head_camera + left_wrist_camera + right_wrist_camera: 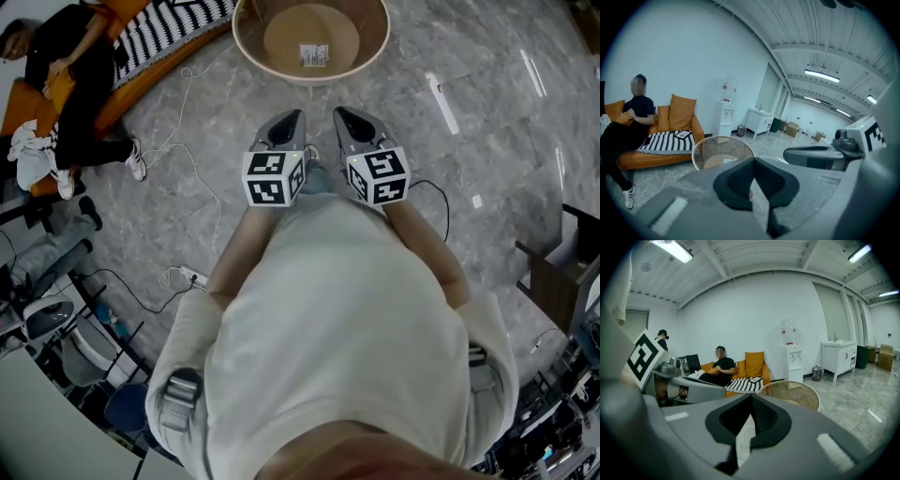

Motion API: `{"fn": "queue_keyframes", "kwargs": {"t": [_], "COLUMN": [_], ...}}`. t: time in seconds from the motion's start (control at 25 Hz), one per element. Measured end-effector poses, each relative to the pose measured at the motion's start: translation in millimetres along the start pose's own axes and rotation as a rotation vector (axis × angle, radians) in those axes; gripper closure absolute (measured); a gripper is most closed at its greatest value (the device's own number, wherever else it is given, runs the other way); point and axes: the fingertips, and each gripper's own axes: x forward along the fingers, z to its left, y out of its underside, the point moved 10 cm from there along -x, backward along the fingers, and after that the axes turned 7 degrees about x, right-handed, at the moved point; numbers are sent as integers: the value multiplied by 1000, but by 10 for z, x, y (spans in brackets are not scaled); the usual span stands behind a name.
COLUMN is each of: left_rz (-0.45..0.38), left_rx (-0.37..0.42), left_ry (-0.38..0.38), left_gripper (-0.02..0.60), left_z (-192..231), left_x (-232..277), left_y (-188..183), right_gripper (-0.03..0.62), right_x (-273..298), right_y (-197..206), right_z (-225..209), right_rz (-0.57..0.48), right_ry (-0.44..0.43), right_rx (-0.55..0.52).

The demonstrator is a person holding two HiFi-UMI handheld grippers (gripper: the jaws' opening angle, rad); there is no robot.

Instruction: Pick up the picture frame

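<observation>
Ceiling strip lights are flooding the room with even, cool brightness. Their reflections are streaking as glare across the polished floor in the head view. Both gripper views are bending fisheye-fashion, darkening at the corners; the left tool is blurring up close.

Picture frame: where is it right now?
In the left gripper view the picture frame lies left of centre on the striped blanket of the orange sofa, right of the seated person, beyond the round table.
</observation>
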Motion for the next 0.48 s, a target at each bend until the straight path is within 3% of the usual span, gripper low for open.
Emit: {"fn": "queue_keyframes", "kwargs": {"t": [0.48], "left_rz": [36], "left_rx": [-26], "left_ry": [-6], "left_gripper": [581], "left_z": [597], "left_x": [556], "left_y": [-201], "right_gripper": [595], "right_x": [697], "right_y": [-223], "right_z": [-274], "right_rz": [43], "right_ry": [13], "right_rx": [6]}}
